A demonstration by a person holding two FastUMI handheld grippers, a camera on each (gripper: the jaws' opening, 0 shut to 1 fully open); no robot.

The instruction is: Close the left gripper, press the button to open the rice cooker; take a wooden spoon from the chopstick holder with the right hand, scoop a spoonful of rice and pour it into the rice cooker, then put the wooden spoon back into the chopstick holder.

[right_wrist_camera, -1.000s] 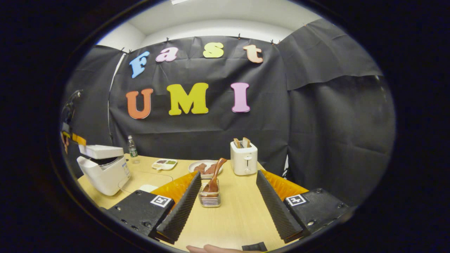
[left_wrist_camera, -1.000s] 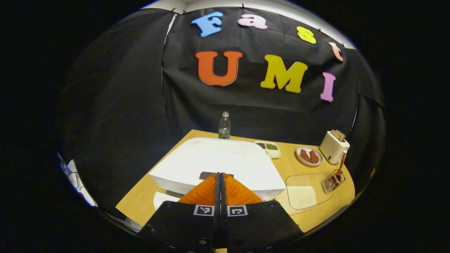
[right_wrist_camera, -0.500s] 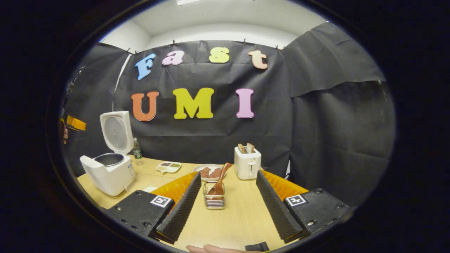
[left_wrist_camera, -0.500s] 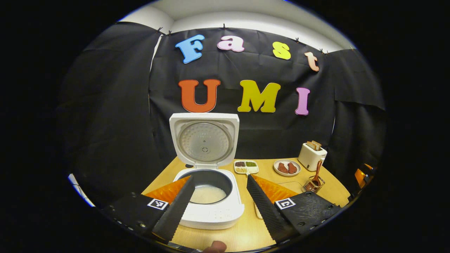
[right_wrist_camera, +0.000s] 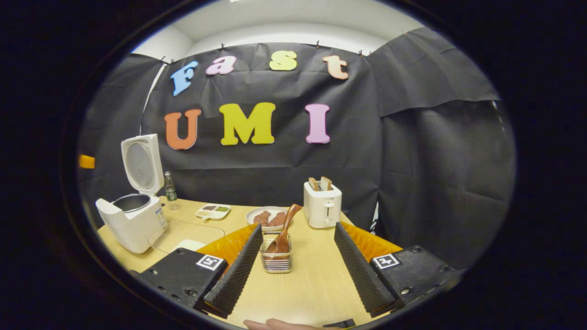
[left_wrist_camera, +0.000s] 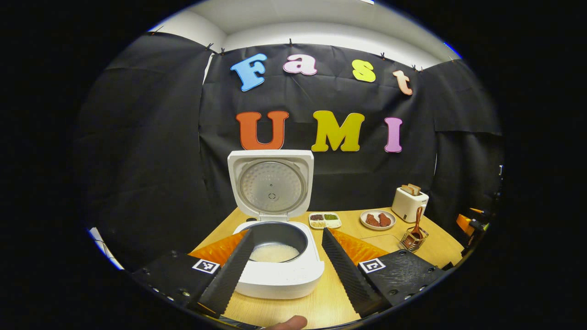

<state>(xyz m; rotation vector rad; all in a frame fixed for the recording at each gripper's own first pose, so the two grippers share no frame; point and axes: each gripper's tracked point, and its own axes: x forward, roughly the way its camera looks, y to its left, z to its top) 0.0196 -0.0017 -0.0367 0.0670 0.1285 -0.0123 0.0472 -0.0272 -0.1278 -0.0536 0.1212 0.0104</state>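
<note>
Right gripper (right_wrist_camera: 293, 256), jaws released, faces the chopstick holder (right_wrist_camera: 276, 262) straight ahead between them; wooden spoon (right_wrist_camera: 285, 229) handle leans up-right. Left gripper (left_wrist_camera: 286, 256) likewise released.

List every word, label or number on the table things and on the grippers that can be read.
No text can be read there.
Water bottle label: too small.
Rice cooker front panel: marks too faint.
Left gripper square tags: black-and-white patterns, no words.
</note>
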